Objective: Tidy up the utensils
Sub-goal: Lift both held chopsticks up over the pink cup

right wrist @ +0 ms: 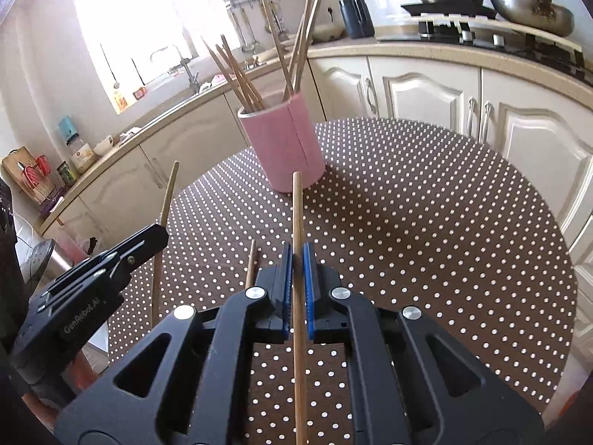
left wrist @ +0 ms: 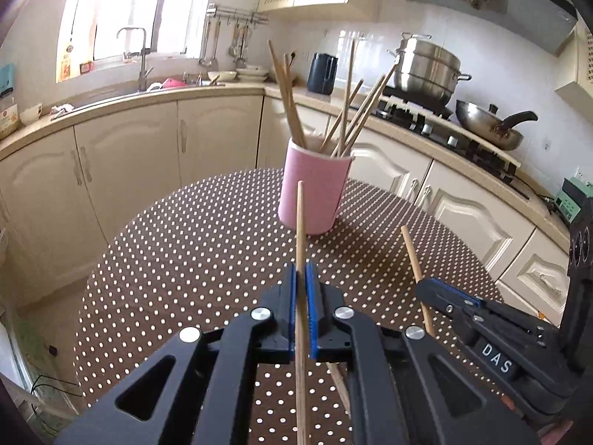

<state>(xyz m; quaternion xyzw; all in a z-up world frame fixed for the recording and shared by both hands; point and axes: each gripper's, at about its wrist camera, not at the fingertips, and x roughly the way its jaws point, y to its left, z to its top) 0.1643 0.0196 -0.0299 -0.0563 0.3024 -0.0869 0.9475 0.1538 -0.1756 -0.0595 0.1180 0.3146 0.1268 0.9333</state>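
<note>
A pink cup (left wrist: pixel 315 189) stands on the round dotted table (left wrist: pixel 178 244) and holds several wooden chopsticks (left wrist: pixel 289 104). It also shows in the right wrist view (right wrist: pixel 283 144). My left gripper (left wrist: pixel 301 270) is shut on one chopstick (left wrist: pixel 300 222) that points up toward the cup. My right gripper (right wrist: pixel 296 256) is shut on another chopstick (right wrist: pixel 297 215), a little short of the cup. Each gripper shows in the other's view, the right one (left wrist: pixel 426 283) and the left one (right wrist: pixel 159 231), each with its chopstick. One more chopstick (right wrist: pixel 251 263) lies on the table between them.
Cream cabinets and a counter curve behind the table. A sink and tap (left wrist: pixel 141 55) are at the back left. A stove with a steel pot (left wrist: pixel 426 66) and a wok (left wrist: pixel 489 126) is at the right. A dark jug (left wrist: pixel 321 73) stands on the counter.
</note>
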